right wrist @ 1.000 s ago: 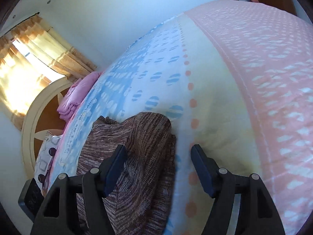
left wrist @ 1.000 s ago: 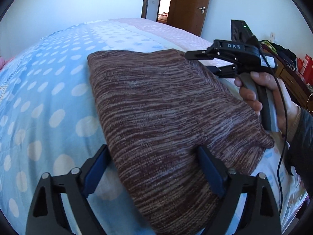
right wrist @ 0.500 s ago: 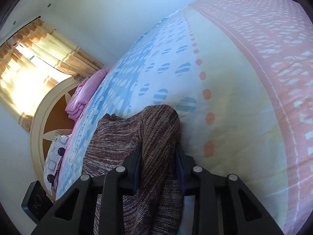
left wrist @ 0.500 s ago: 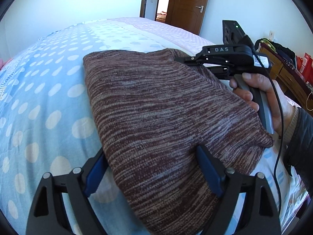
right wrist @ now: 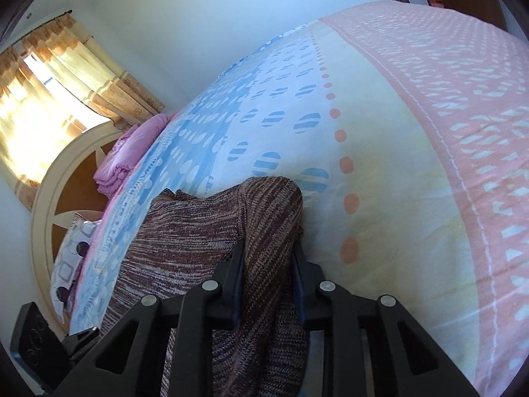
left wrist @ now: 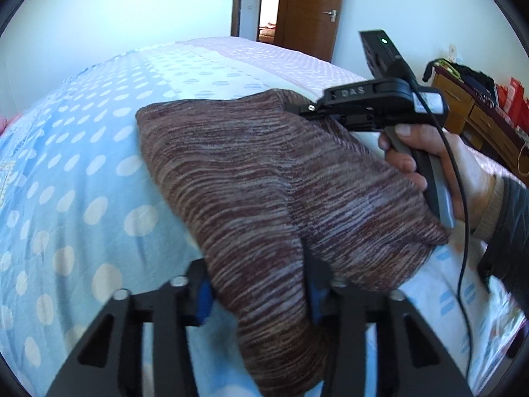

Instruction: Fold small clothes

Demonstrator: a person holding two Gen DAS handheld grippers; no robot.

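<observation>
Sweater [left wrist: 251,178] pinched by L gripper [left wrist: 259,292] & R gripper [right wrist: 268,258] on bed [right wrist: 380,152]

The left gripper [left wrist: 259,292] is reaching in from the near edge of the bed, its blue-padded fingers [left wrist: 316,292] drawn in on either side of a bunched fold of the brown knit garment [left wrist: 251,178] and pinching it. The right gripper [right wrist: 268,261] is sitting at the garment's far corner, toward the middle of the bed, its jaws pressing tight against a ridge of the knit. The person's right hand [left wrist: 429,162] is wrapping around that gripper's handle, thumb on top, with a dark sleeve at the wrist.
</observation>
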